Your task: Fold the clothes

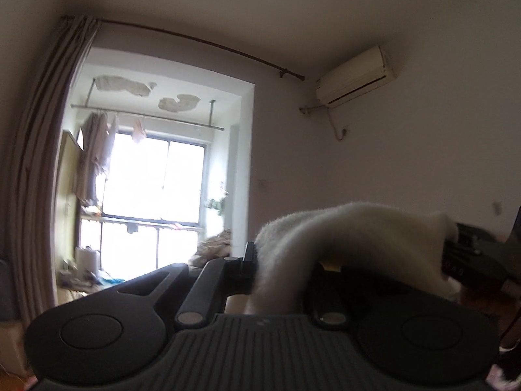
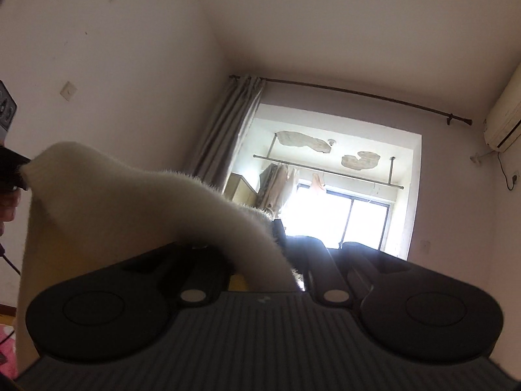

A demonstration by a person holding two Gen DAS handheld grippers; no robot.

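A white fuzzy garment (image 1: 355, 224) is held up in the air between both grippers. In the left wrist view my left gripper (image 1: 276, 260) is shut on one end of it, and the cloth drapes over the fingers and hides the right one. The right gripper (image 1: 469, 254) pinches the other end at the right edge. In the right wrist view the white garment (image 2: 130, 202) arches from my right gripper (image 2: 272, 226), shut on it, across to the left gripper (image 2: 11, 169) at the far left. Both cameras tilt up toward the wall and ceiling.
A bright window (image 1: 153, 179) with a balcony clothes rail (image 1: 146, 117) and hanging laundry lies ahead. A grey curtain (image 1: 42, 163) hangs on the left and an air conditioner (image 1: 355, 76) is mounted high on the right wall. A person's hand (image 2: 8, 205) shows at the left edge.
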